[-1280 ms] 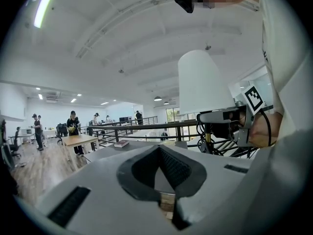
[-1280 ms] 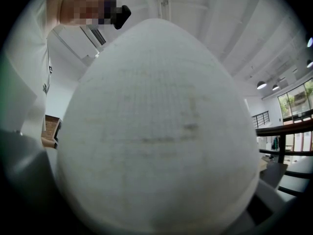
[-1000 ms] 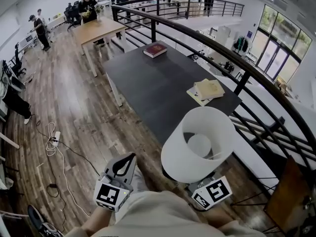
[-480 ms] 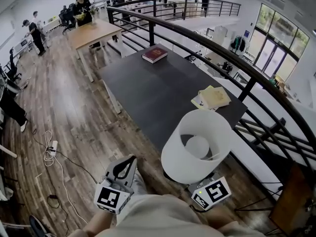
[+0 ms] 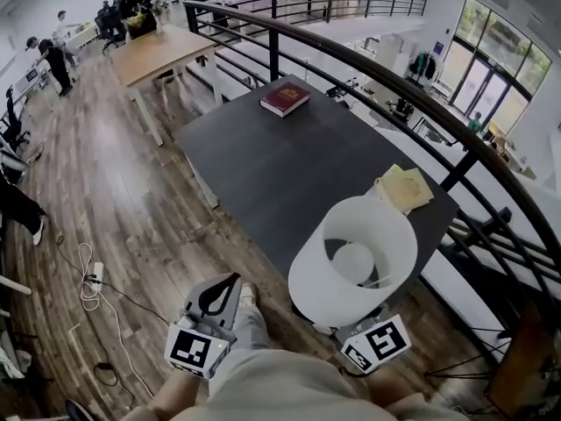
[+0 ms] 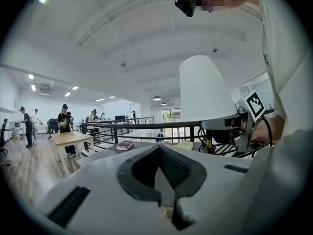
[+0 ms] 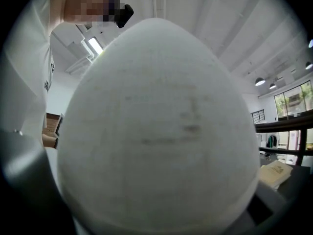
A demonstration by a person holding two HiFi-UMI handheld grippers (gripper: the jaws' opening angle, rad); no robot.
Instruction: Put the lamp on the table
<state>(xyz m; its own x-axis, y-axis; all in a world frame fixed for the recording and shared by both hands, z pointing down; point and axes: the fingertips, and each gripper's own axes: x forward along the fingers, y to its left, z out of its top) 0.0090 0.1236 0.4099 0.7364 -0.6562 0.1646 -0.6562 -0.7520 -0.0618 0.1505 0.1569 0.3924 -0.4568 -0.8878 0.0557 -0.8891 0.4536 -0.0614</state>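
Observation:
A lamp with a white shade [image 5: 351, 261] hangs in front of me, over the near right corner of the dark table [image 5: 263, 165]. My right gripper [image 6: 221, 127] is shut on the lamp's thin stem just under the shade, as the left gripper view shows. In the head view only its marker cube [image 5: 377, 342] shows below the shade. The shade [image 7: 156, 131] fills the right gripper view and hides the jaws. My left gripper [image 5: 230, 281] is held low at the left over the wooden floor, shut and empty, its tips together [image 6: 159, 148].
A red book [image 5: 284, 98] lies at the table's far end and a yellowish book [image 5: 405, 189] near its right edge. A black railing [image 5: 421, 103] runs along the table's right side. A wooden table [image 5: 162, 53] and people stand far left. Cables [image 5: 88, 274] lie on the floor.
The head view has swung, so the table and both books have shifted to the right in it. Lamp and both grippers keep their places in the view.

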